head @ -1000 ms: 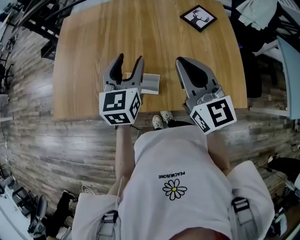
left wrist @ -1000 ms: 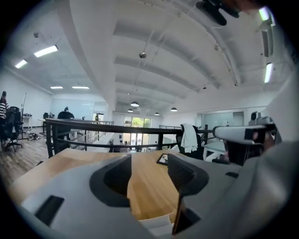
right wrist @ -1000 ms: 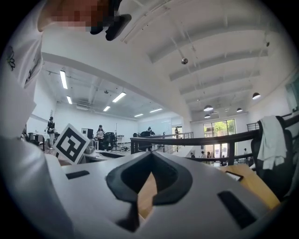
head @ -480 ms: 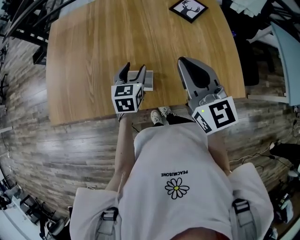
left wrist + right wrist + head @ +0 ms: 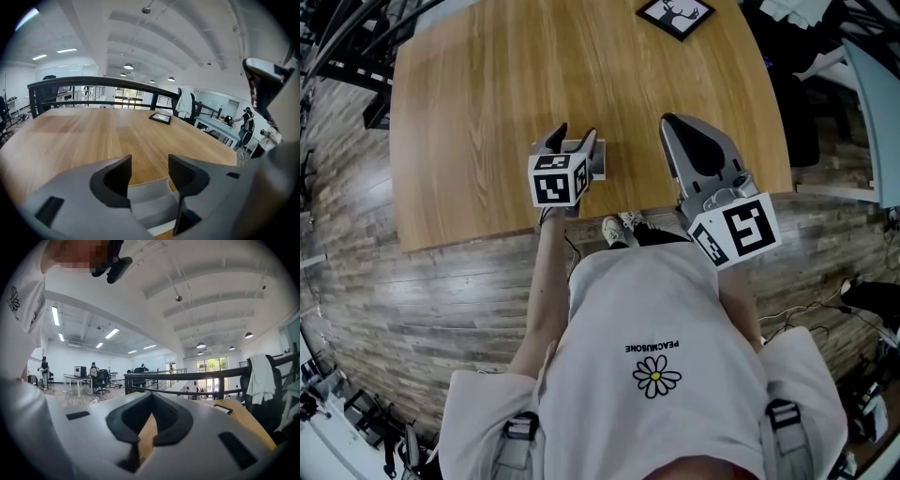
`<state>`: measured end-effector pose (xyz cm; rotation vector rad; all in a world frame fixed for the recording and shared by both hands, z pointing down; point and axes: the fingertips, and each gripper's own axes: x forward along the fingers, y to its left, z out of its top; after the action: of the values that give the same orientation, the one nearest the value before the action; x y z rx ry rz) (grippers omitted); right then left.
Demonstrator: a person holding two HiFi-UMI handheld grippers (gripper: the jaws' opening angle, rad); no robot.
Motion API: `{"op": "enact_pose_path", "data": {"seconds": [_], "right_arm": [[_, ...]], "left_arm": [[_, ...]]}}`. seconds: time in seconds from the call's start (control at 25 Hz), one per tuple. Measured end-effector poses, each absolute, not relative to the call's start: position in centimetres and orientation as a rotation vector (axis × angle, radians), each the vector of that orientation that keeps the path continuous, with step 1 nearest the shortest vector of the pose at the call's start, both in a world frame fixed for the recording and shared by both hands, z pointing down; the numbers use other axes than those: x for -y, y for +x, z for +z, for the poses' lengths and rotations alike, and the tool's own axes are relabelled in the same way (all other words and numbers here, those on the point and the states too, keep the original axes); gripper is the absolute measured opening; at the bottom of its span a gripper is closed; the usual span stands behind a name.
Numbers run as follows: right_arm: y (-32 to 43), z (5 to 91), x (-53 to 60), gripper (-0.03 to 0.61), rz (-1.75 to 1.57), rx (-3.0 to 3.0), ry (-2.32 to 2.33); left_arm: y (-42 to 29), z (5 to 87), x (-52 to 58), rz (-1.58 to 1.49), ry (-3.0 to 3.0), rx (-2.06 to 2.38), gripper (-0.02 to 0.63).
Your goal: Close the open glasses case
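Left hand-held gripper: jaws spread and lowered over the glasses case. I cannot tell whether either jaw touches it.
Glasses case: on the tabletop near my edge, straight below my left jaws and poking out just to their right. In my left gripper view its grey shell fills the bottom of the gap.
Long axis: seems to run left to right across me, but most of it is covered.
Right hand-held gripper: jaws pressed together with nothing in them, off to the right of the case and apart from it.
Nearer hand: the left, plainly.
Around: a picture frame at the far edge, well apart.
In the way: nothing I can see.
My guess: the closing push comes from the left hand-held gripper, downward.
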<state>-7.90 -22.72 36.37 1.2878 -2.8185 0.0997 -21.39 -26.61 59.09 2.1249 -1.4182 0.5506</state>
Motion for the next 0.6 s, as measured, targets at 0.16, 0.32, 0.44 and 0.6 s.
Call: {"op": "enact_pose_path", "data": {"seconds": [0.16,0.32,0.44,0.6], "right_arm": [[-8.0,36.5,22.9,0.006,0.104,2.813,1.291],[-8.0,36.5,23.1,0.006,0.105,2.811,1.290],[-8.0,36.6,23.1,0.006,0.109,2.809,1.286],[-8.3,36.6,23.0,0.006,0.113,2.818,1.265]], "left_arm": [[-21.3,60.3,26.4,0.563,2.093,1.389,0.243],[-21.4,60.5,26.5,0.538,2.077,1.381,0.245],[-21.4,60.5,26.3,0.526,2.068,1.374,0.245],[-21.3,60.4,25.8,0.520,2.061,1.375,0.246]]}}
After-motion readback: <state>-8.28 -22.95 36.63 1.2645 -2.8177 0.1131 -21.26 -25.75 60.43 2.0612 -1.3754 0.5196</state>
